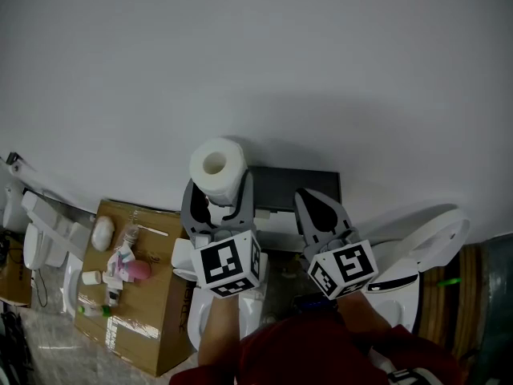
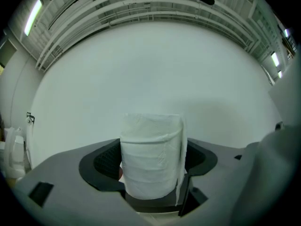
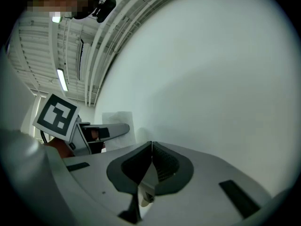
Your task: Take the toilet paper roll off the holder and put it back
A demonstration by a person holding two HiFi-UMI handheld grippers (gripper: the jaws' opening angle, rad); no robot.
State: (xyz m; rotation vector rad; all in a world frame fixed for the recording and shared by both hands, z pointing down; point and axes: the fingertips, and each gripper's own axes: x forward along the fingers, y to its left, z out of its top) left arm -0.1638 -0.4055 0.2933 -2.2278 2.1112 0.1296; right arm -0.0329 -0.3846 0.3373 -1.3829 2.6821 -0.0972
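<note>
Head view, with both gripper views. The left tongs point(image 1: 220, 192) are closed on the toilet paper roll point(image 1: 216, 167). The roll is held upright between the dark pads, cardboard core uppermost, with a loose edge of sheet hanging down its right side. The roll is carried free in front of the pale wall point(image 1: 256, 54), just left of a dark rectangular fitting point(image 1: 295, 187) mounted there, and apart from it; whether this fitting is the holder cannot be told.

The right tongs point(image 1: 314, 203) are seen to the right of the roll, near the fitting. The jaws are pressed together along a single seam and nothing is gripped between them.

A marker cube point(image 1: 228, 265) is borne on each gripper. At the near left a cardboard box point(image 1: 152, 327) is shown — a pink object point(image 1: 138, 269) and a white oval object point(image 1: 102, 233) lie on its top. A white moulded fixture point(image 1: 437, 235) is seen at the right, and a red sleeve point(image 1: 321, 351) at the near edge.
</note>
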